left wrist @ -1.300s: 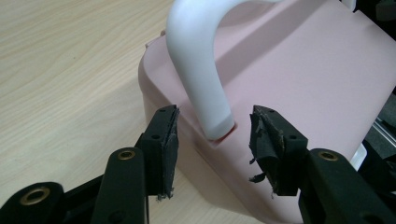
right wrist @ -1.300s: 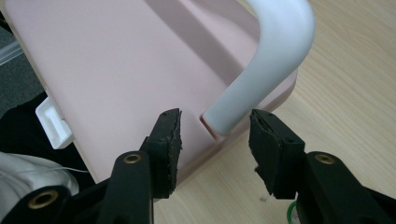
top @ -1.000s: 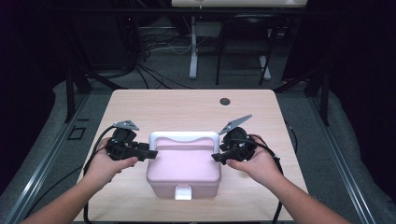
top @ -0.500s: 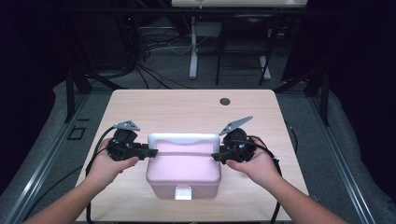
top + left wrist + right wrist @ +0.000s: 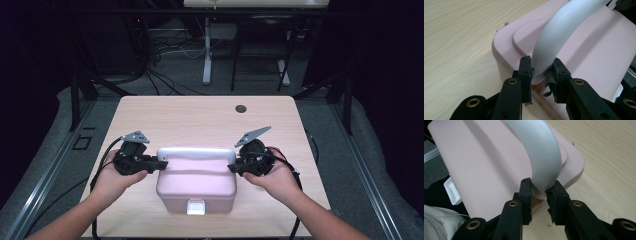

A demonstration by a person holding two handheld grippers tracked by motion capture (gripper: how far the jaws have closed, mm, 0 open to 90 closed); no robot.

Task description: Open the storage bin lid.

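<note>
Now that our left gripper (image 5: pixel 541 72) and right gripper (image 5: pixel 540 188) have just been closing their jaws onto either end of the white handle (image 5: pixel 196 153) of the pink box (image 5: pixel 196 182) near the table's (image 5: pixel 200 117) near edge, we should swing both ends evenly.

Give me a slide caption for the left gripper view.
Left tool clamps one end of the pale handle on a pink box.

Closed pink box (image 5: pixel 196 182), white handle (image 5: pixel 196 153), near table edge.
</note>
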